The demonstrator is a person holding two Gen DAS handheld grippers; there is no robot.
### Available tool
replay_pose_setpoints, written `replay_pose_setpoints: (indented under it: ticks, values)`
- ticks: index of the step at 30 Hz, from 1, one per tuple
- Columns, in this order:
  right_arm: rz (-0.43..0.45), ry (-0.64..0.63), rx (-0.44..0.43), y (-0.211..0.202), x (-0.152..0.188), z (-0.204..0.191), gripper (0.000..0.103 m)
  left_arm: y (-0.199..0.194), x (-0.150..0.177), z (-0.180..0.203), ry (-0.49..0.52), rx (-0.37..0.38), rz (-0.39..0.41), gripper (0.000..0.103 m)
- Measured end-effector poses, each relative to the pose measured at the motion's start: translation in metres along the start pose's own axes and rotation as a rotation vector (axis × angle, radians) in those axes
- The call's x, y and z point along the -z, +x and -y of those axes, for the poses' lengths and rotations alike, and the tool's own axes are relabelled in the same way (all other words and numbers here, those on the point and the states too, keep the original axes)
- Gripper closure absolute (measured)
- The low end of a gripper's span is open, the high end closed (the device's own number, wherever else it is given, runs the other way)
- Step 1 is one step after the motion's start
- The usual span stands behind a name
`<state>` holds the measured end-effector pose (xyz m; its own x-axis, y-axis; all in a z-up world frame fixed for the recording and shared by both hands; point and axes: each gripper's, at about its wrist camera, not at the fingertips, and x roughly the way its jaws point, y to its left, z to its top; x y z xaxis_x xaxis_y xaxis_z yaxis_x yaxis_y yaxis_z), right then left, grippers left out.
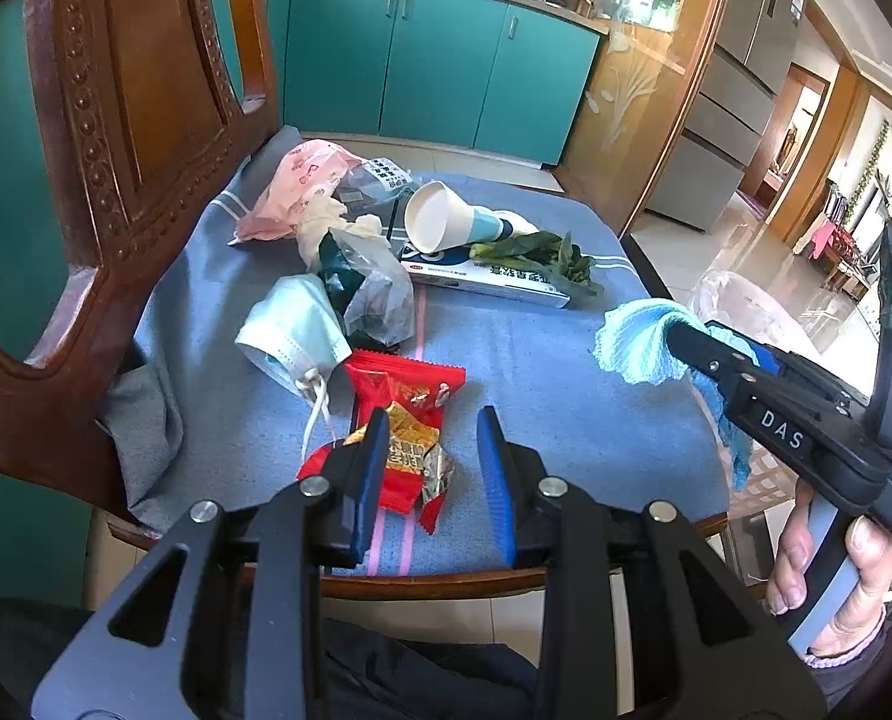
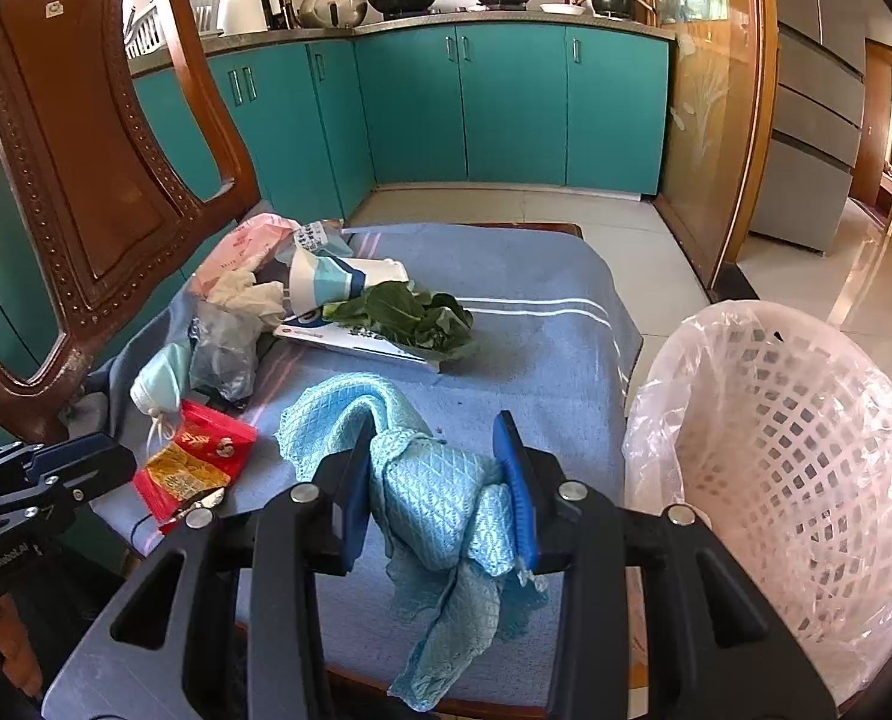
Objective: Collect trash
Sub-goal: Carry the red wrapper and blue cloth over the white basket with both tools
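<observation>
Trash lies on a blue-covered chair seat [image 1: 536,360]: a red snack wrapper [image 1: 407,414] with a gold wrapper on it, a face mask [image 1: 293,330], a grey plastic bag [image 1: 374,294], a pink bag [image 1: 302,186], a paper cup [image 1: 446,219], green leaves [image 1: 542,255] on a white box [image 1: 488,279]. My left gripper [image 1: 434,468] is open just above the red wrapper. My right gripper [image 2: 440,480] is shut on a light blue cloth [image 2: 434,480], held over the seat's near right part; it also shows in the left wrist view [image 1: 695,339].
A white lattice bin [image 2: 806,450] lined with a clear bag stands right of the chair. The carved wooden chair back [image 1: 134,120] rises at the left. Teal kitchen cabinets [image 2: 506,102] and a tiled floor lie beyond.
</observation>
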<state>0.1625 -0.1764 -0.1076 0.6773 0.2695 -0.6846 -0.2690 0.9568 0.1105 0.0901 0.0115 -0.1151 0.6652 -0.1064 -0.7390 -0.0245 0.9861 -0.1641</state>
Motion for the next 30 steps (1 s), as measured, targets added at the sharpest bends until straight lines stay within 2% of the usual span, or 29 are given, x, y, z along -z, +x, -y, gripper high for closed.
replay_pose_setpoints:
  ticks: [4, 12, 15, 17, 19, 20, 21, 22, 24, 25, 30]
  values:
    - [-0.013, -0.005, -0.010, 0.002, 0.003, -0.005, 0.065, 0.002, 0.001, -0.002, -0.009, 0.010, -0.010, 0.072]
    - [0.040, 0.018, 0.013, -0.017, -0.007, 0.011, 0.065, 0.003, -0.001, 0.005, -0.001, 0.035, -0.010, 0.072]
    - [0.090, 0.042, 0.050, -0.035, -0.013, 0.031, 0.065, 0.003, -0.004, 0.009, 0.009, 0.050, -0.003, 0.072]
    - [0.121, 0.076, 0.083, -0.048, -0.016, 0.051, 0.065, 0.004, -0.005, 0.011, 0.013, 0.063, -0.004, 0.075]
    - [0.133, 0.106, 0.119, -0.055, -0.017, 0.071, 0.065, 0.006, -0.006, 0.010, 0.024, 0.046, -0.008, 0.076]
    - [0.135, 0.123, 0.140, -0.057, -0.015, 0.082, 0.065, 0.009, -0.006, 0.009, 0.039, 0.014, -0.012, 0.076]
    - [0.133, 0.137, 0.153, -0.058, -0.014, 0.090, 0.065, 0.015, -0.006, 0.008, 0.066, -0.018, -0.033, 0.065]
    - [0.127, 0.150, 0.165, -0.058, -0.011, 0.098, 0.065, 0.021, -0.006, 0.007, 0.087, -0.044, -0.051, 0.044]
    - [0.114, 0.169, 0.182, -0.057, -0.007, 0.107, 0.065, 0.033, -0.007, 0.000, 0.099, -0.141, -0.043, 0.040]
    - [0.107, 0.175, 0.184, -0.055, -0.004, 0.110, 0.065, 0.038, -0.007, -0.002, 0.101, -0.152, -0.054, 0.038]
    - [0.077, 0.163, 0.166, -0.045, 0.001, 0.103, 0.065, 0.067, -0.008, -0.008, 0.086, -0.123, -0.147, 0.036]
